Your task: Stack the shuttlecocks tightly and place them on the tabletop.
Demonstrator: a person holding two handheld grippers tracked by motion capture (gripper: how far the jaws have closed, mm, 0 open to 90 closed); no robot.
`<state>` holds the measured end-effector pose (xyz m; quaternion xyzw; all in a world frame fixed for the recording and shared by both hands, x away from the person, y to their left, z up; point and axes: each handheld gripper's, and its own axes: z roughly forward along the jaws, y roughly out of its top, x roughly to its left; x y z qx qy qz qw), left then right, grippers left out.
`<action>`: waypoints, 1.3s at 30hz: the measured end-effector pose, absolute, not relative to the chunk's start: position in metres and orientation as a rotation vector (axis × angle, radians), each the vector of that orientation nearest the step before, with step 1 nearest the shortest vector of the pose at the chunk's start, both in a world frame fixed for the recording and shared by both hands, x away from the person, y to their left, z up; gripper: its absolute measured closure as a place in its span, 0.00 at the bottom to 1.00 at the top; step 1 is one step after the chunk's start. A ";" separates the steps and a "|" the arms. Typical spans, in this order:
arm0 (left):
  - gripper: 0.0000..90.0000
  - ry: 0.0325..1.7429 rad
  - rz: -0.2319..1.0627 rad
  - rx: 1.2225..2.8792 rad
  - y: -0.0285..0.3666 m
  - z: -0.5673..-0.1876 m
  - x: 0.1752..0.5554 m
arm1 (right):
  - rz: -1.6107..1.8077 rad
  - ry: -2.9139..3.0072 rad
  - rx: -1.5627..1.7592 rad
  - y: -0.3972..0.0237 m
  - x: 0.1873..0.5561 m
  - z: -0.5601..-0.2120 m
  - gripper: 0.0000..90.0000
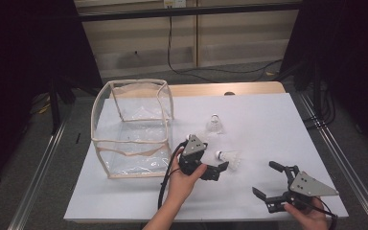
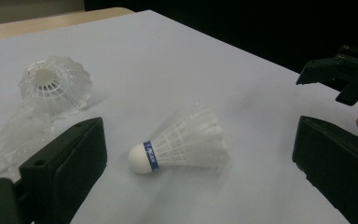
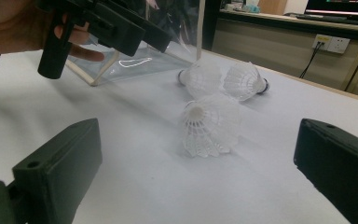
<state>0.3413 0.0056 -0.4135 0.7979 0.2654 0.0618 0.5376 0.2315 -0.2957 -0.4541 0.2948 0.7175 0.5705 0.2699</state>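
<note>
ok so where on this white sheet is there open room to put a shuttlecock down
Bare patches: the far right of the white sheet, beyond the shuttlecocks, and the near left corner in front of the clear bag. It is crowded mid-sheet, where the left claw stands open by the blue-banded shuttlecock with another shuttlecock behind. The open right claw takes the near right.

high view: looking forward and down from above on the whole surface (image 1: 268,120) | left gripper view: looking low and close along its claw | right gripper view: likewise | both gripper views sharing the lying shuttlecock (image 2: 182,144), seen from opposite ends (image 3: 209,123)
</note>
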 end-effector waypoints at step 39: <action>0.03 0.517 0.115 1.855 0.045 -0.419 0.316 | 1.538 1.939 0.798 -0.295 0.232 -0.454 0.00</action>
